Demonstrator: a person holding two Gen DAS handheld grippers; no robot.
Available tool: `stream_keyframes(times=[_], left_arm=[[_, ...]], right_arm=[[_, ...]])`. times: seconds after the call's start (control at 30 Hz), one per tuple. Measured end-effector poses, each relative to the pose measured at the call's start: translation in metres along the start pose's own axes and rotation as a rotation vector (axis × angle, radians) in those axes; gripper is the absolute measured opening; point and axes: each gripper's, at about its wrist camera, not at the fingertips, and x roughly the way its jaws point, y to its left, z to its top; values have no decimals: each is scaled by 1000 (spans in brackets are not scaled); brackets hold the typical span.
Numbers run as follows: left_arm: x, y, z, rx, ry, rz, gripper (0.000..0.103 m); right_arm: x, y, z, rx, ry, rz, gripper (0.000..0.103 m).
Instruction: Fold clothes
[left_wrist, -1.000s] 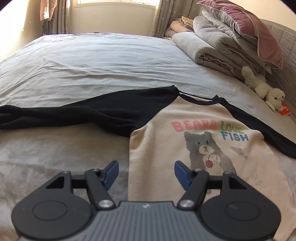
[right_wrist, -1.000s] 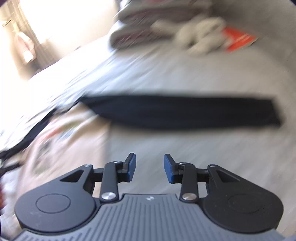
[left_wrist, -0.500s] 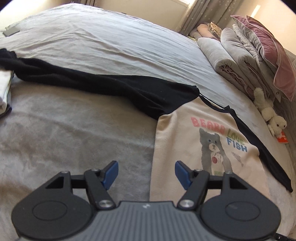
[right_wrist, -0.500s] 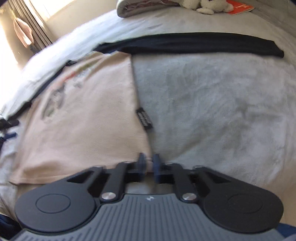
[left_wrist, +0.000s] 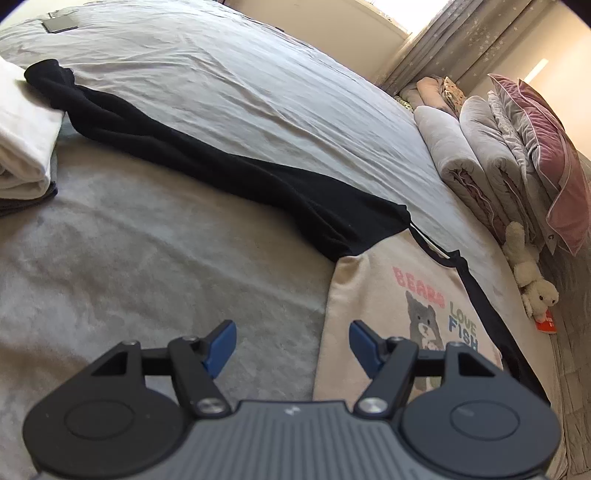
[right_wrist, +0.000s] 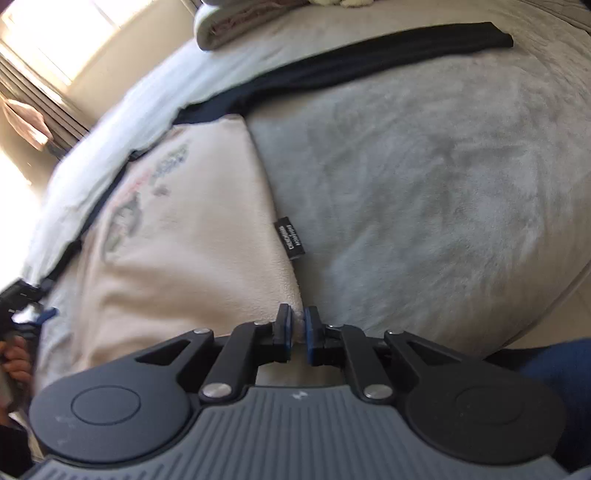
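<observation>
A cream shirt (left_wrist: 373, 295) with a bear print and black sleeves lies flat on the grey bed. One black sleeve (left_wrist: 192, 155) stretches away to the left in the left wrist view. My left gripper (left_wrist: 291, 341) hovers open over the shirt's left hem edge, with nothing pressed between its blue pads. In the right wrist view the same shirt (right_wrist: 184, 236) spreads to the left, its other black sleeve (right_wrist: 388, 55) running to the far right. My right gripper (right_wrist: 298, 325) is shut on the shirt's bottom right corner, near a small black side label (right_wrist: 291, 240).
Folded white cloth (left_wrist: 22, 136) is stacked at the left edge of the bed. Rolled quilts (left_wrist: 476, 158), a pink pillow (left_wrist: 546, 155) and a plush toy (left_wrist: 532, 277) line the headboard side. A hand (right_wrist: 14, 362) with the other gripper shows at the far left of the right wrist view.
My right gripper came down to the shirt's corner and closed on it. My left gripper slid sideways along the hem and rolled, staying open.
</observation>
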Motion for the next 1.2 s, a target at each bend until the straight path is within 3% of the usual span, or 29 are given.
stream_keyframes(times=[0.1, 0.3, 0.37, 0.43, 0.47, 0.5, 0.57, 0.67, 0.87, 1.03, 1.1, 1.17, 1.2], left_arm=[[-1, -4, 0, 17, 3, -17, 69], [2, -12, -6, 56, 18, -20, 69], [2, -11, -7, 55, 20, -16, 69], [3, -9, -6, 54, 19, -11, 69], [4, -9, -5, 54, 18, -7, 69], [5, -9, -5, 55, 16, -2, 69], [8, -10, -6, 57, 16, 7, 69], [13, -17, -8, 77, 20, 6, 69], [21, -29, -12, 122, 23, 5, 69], [28, -35, -13, 155, 31, 7, 70], [32, -35, -13, 162, 40, 14, 70], [35, -34, -13, 156, 47, 22, 70], [36, -33, -13, 151, 50, 23, 70]], right_arm=[[-28, -1, -5, 55, -50, 65, 8], [16, 5, -12, -27, 16, -91, 10], [11, 15, 0, -72, -14, -70, 20], [-5, 24, 18, -122, -101, -53, 33], [-14, 26, 30, -138, -151, -47, 48], [-20, 25, 46, -131, -208, -42, 53], [-19, 21, 82, -99, -288, -61, 53], [6, 24, 133, -131, -360, -164, 53], [108, 46, 198, -292, -250, -172, 53], [162, 69, 207, -421, -241, -177, 53], [180, 73, 207, -473, -188, -170, 53], [196, 71, 201, -530, -71, -216, 53], [193, 71, 195, -579, -71, -222, 53]])
